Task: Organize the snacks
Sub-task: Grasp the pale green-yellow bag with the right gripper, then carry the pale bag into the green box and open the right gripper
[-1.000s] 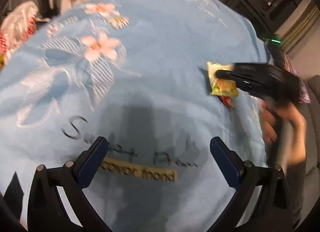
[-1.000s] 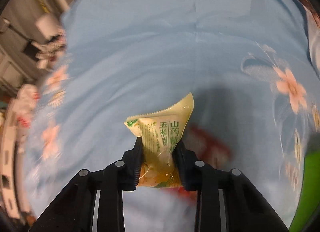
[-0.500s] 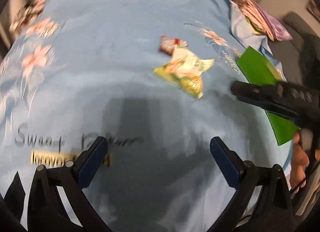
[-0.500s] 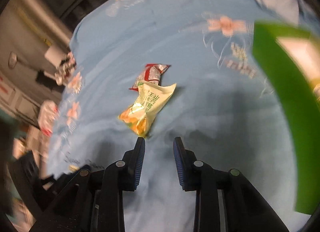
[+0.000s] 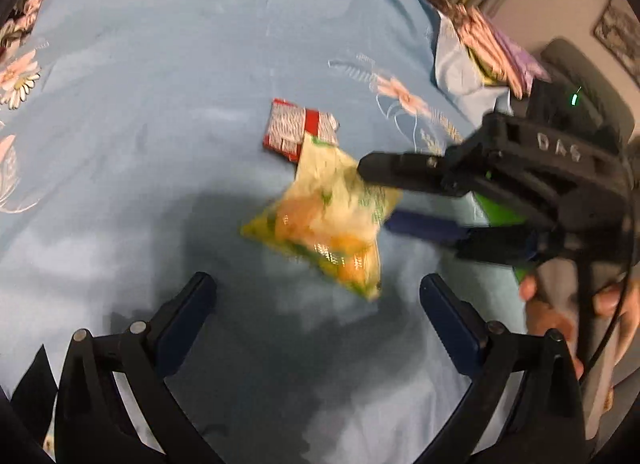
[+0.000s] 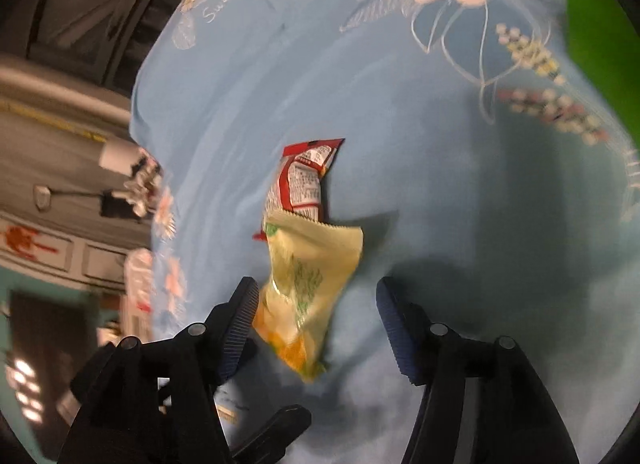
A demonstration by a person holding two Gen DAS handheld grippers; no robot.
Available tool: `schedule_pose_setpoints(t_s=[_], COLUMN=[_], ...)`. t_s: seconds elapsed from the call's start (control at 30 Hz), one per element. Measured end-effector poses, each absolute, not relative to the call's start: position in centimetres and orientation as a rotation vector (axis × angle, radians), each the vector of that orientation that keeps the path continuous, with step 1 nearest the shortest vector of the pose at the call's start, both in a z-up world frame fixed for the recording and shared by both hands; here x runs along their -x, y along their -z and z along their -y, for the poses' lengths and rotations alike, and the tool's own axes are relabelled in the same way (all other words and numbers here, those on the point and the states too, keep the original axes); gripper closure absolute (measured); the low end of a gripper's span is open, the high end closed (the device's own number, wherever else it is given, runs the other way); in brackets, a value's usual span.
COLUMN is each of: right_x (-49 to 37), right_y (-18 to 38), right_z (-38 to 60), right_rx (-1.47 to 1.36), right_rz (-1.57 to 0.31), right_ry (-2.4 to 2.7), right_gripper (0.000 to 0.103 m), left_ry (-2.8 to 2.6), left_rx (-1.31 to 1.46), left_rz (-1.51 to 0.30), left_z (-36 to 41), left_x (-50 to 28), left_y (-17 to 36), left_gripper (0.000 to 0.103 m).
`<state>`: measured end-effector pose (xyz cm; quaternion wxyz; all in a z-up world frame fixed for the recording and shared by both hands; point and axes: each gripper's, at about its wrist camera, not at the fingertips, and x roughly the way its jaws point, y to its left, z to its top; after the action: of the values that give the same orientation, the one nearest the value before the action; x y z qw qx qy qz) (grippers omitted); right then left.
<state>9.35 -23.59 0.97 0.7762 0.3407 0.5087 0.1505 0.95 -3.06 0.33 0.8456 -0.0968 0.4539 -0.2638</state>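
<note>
Barely started tbh. Yellow snack bag [image 5: 324, 223] lying on blue cloth [image 5: 160, 103], overlapping red packet [image 5: 298, 129]. Right gripper [image 6: 316, 328] wide open around it, left gripper [image 5: 318, 304] open, empty. Sorting still ahead.

Yellow snack bag [image 6: 310, 296] between spread jaws, overlapping red packet [image 6: 306, 179]

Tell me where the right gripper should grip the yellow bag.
Grip the yellow bag across its puffy lower half, coming from its bottom end. The right gripper is open astride that end, and the bag's top overlaps the red packet.
</note>
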Motion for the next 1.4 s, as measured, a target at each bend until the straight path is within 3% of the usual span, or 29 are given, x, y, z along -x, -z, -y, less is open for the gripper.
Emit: schedule_pose_setpoints(t_s=[0.2, 0.37, 0.43, 0.47, 0.5, 0.57, 0.6, 1.07, 1.4], right_x=[-9.6, -9.6, -9.5, -9.4, -9.5, -9.6, -9.6, -6.8, -1.7], right_y=[-0.6, -0.5, -0.8, -1.0, -1.0, -0.9, -0.9, -4.0, -11.6], right_z=[23.5, 23.6, 23.1, 22.6, 22.4, 21.9, 22.0, 23.7, 27.9], right_rx=[-0.761, -0.777, -0.741, -0.703, -0.656, -0.605, -0.622, -0.61, -0.565], right_rz=[-1.069, -1.044, -1.038, -1.03, -1.03, -1.022, -1.022, -0.925, -0.727], right_ry=[-0.346, -0.336, -0.319, -0.301, -0.279, -0.265, -0.26, -0.295, -0.233], right_gripper=[0.041, 0.041, 0.041, 0.048, 0.071, 0.076, 0.079, 0.086, 0.087], left_ry=[0.583, 0.527, 0.473, 0.439, 0.425, 0.482, 0.519, 0.603, 0.767], left_rx=[0.422, 0.3, 0.277, 0.267, 0.282, 0.378, 0.432, 0.402, 0.374], left_rz=[-0.956, -0.952, -0.946, -0.942, -0.947, -0.984, -1.004, -0.949, -0.837], left_z=[1.6, 2.8, 2.9, 3.0, 2.9, 2.2, 2.0, 3.8, 8.7], left_x=[-2.9, -2.8, -3.0, -3.3, -3.7, -4.1, -4.3, -2.3, 0.4], left_y=[-0.4, -0.9, -0.9, -0.9, -0.9, -0.6, -0.4, -3.5, -10.2], left_gripper=[0.005, 0.014, 0.025, 0.044, 0.06, 0.078, 0.08, 0.09, 0.091])
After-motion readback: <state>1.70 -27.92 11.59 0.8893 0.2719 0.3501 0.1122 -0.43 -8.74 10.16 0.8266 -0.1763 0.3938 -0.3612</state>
